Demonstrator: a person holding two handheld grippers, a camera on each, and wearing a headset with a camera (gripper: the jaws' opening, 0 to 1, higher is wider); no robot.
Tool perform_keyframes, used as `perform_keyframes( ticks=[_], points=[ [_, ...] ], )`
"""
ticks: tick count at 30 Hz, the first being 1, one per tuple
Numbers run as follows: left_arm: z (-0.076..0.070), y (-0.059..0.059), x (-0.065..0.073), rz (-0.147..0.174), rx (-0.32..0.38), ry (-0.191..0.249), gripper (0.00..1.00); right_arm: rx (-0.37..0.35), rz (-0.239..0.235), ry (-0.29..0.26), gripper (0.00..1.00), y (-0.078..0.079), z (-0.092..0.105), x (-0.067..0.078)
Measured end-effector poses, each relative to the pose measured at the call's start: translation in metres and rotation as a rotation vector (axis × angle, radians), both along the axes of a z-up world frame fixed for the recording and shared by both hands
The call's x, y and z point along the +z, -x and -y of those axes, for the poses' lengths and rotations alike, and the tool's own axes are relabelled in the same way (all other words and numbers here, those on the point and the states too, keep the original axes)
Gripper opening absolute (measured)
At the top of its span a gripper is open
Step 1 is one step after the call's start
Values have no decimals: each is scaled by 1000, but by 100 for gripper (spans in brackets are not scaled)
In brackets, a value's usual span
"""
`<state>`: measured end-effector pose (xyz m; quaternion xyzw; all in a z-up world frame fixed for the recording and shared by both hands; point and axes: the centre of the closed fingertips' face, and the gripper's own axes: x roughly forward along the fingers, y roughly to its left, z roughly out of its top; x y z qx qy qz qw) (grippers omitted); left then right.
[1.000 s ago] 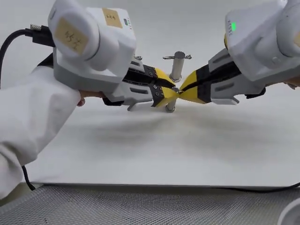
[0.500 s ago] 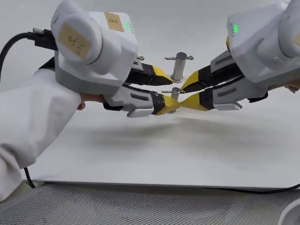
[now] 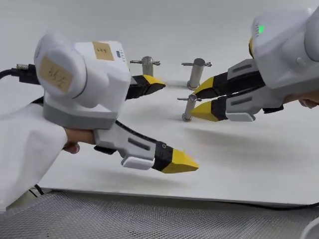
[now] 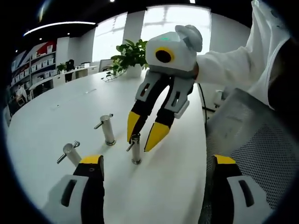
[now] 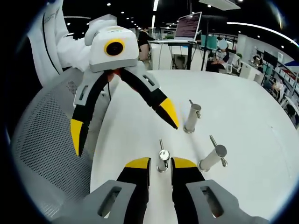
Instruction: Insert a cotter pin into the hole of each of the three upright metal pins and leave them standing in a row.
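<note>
Head view looks down; gripper views face across shared pins (image 3: pixel 189 108).

Matching kit on both sides here: the left gripper (image 3: pixel 179 124) and right gripper (image 3: pixel 194 103) each have a rounded white-and-grey housing and black fingers (image 3: pixel 144 147) ending in yellow wedge tips. Tan labels (image 3: pixel 56 74) with handwritten marks sit on the left shell, a black cable (image 3: pixel 10 74) plugs into its back, and a green light (image 3: pixel 259 30) glows on the right one. A loose white sleeve (image 3: pixel 25 154) covers the arm.

On the table (image 3: pixel 239 164): back-left pin (image 3: pixel 147 66) beside back-right pin (image 3: pixel 196 74), front pin (image 3: pixel 189 107) at right gripper (image 3: pixel 194 103) tips, left gripper (image 3: pixel 180 124) nearer.
</note>
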<state>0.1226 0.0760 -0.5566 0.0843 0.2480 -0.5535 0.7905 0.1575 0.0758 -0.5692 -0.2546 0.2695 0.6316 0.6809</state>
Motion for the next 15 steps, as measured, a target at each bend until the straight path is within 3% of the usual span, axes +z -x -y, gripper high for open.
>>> perform_keyframes(
  ticks=[6, 15],
  points=[
    [2, 14, 5, -21, -4, 23, 99, 6, -7, -21, 11, 0, -7, -1],
    [0, 12, 11, -11, 37, 47, 99, -4, -7, -7, 4, -4, -4, -4]
  ],
)
